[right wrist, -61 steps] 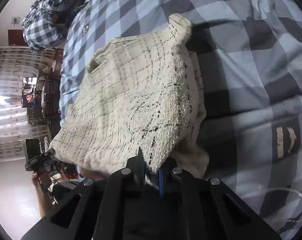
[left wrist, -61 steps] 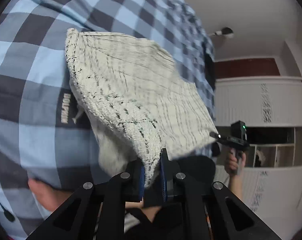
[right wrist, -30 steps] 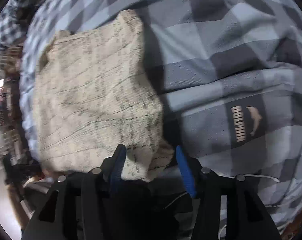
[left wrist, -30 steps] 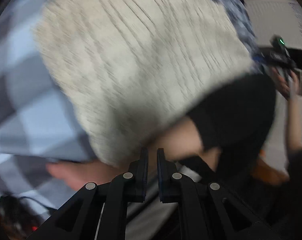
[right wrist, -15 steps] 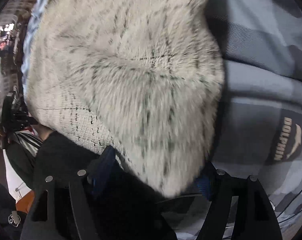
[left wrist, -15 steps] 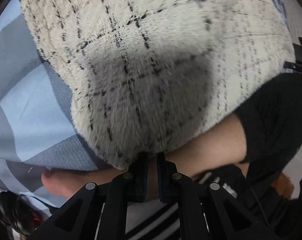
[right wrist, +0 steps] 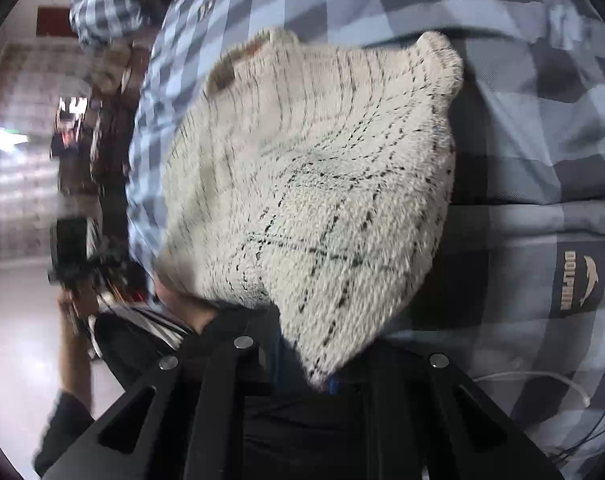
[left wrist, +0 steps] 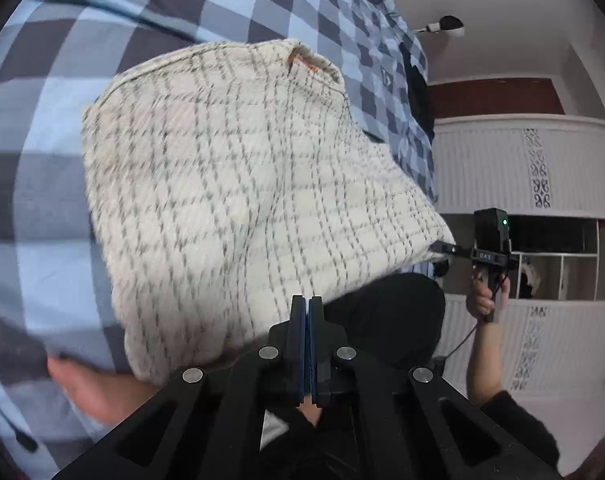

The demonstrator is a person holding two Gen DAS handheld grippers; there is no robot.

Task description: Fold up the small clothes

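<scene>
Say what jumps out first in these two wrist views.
A fuzzy cream garment with a thin dark check fills the middle of both views, lifted over the blue-and-grey checked bedcover. The left tongs are shut at its near edge, and the right tongs are closing on a drooping corner. A "DOLPHIN" label sits at right in the right wrist view.

Home bedrm: checked bedsheet (left wrist: 262,4), white wardrobe (left wrist: 502,168).

Soft indoor light; motion blur on right view, fisheye edges dark
</scene>
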